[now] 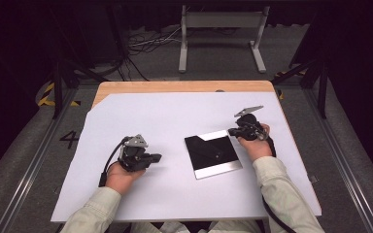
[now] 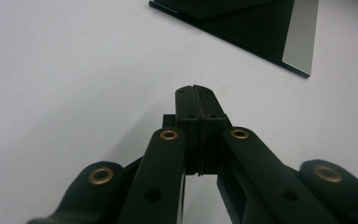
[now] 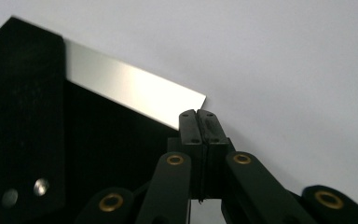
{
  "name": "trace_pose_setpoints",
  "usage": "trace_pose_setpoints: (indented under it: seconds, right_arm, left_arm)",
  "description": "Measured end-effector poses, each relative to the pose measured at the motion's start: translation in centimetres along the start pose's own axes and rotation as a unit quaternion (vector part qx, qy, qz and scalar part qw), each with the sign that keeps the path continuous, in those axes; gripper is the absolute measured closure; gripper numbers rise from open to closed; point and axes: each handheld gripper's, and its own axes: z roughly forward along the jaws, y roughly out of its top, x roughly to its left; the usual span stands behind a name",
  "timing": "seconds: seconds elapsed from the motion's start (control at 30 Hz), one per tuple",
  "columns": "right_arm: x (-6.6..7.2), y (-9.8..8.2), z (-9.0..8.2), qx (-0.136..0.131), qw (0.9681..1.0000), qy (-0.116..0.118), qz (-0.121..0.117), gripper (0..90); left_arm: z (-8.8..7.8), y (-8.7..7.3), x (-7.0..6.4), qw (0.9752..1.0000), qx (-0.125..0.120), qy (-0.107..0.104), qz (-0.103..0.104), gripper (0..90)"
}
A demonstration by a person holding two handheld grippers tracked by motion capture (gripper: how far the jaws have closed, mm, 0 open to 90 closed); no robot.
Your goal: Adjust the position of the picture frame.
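Note:
A square black glossy plate (image 1: 212, 155) with pale reflective strips lies flat on the white sheet, right of centre. My left gripper (image 1: 155, 158) rests on the sheet to the plate's left, pointing toward it, jaws pressed together with nothing between them (image 2: 196, 89). The plate's corner (image 2: 279, 42) lies ahead of it, apart. My right gripper (image 1: 232, 131) sits at the plate's far right corner, shut and empty. In the right gripper view its tips (image 3: 197, 113) lie right beside the plate's bright strip (image 3: 130, 88); contact cannot be told.
A white sheet (image 1: 141, 116) covers a wooden table (image 1: 175, 86). Beyond the table's far edge stand a white metal frame (image 1: 221, 34) and loose cables (image 1: 150, 41) on the grey floor. Two small round marks (image 3: 25, 192) sit on the plate's dark surface.

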Motion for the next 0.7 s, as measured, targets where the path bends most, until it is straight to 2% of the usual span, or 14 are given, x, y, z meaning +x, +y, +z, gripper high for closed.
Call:
trace_pose_setpoints:
  seconds: [0.17,0.4,0.53,0.7]
  right_arm:
    - [-0.4,0.5,1.2,0.010,0.9998,-0.014,0.009,90.0]
    - [-0.3,0.9,2.1,0.019,0.9996,-0.017,0.014,90.0]
    - [-0.1,1.2,2.3,0.024,0.9994,-0.023,0.006,90.0]
    - [1.2,1.9,3.0,0.021,0.9996,-0.007,-0.014,90.0]
  left_arm:
    - [-0.5,-0.4,0.2,1.0000,-0.002,0.003,-0.005,89.8]
    - [-0.5,-0.5,0.1,1.0000,-0.001,0.002,-0.006,89.7]
    - [-0.3,-0.5,0.1,1.0000,0.003,0.000,-0.003,89.6]
    - [-0.3,-0.4,0.1,1.0000,0.004,-0.001,-0.002,89.6]
